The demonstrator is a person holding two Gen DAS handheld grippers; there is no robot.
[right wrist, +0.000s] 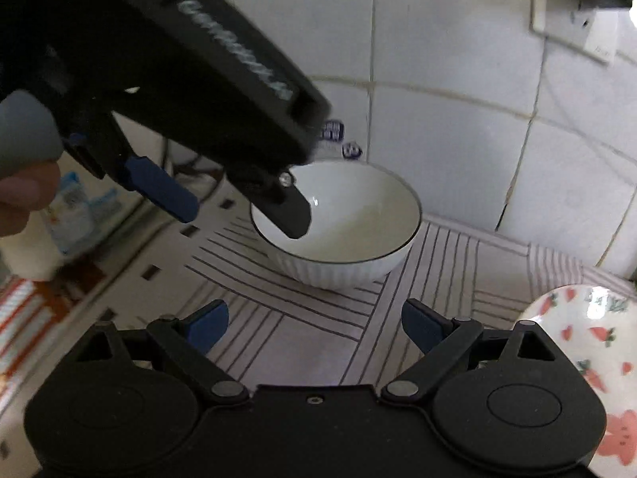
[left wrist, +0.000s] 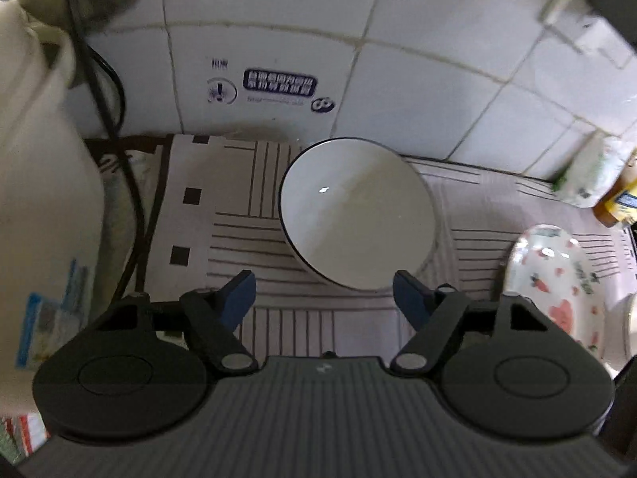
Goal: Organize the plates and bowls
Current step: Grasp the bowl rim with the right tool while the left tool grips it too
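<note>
A white ribbed bowl [left wrist: 358, 215] with a thin dark rim stands on a striped mat [left wrist: 247, 207] near the tiled wall; it also shows in the right wrist view [right wrist: 350, 227]. My left gripper [left wrist: 324, 298] is open and empty, just short of the bowl and above it; from the right wrist view it [right wrist: 239, 207] hovers over the bowl's left rim. My right gripper [right wrist: 314, 324] is open and empty, in front of the bowl. A plate with a strawberry and carrot print [left wrist: 557, 279] lies to the right, also in the right wrist view [right wrist: 589, 350].
A large white appliance [left wrist: 36, 199] with black cables [left wrist: 119, 167] stands at the left. Packets and a bottle [left wrist: 613, 195] sit at the back right by the wall. A white container with a blue label [right wrist: 67, 223] stands left of the mat.
</note>
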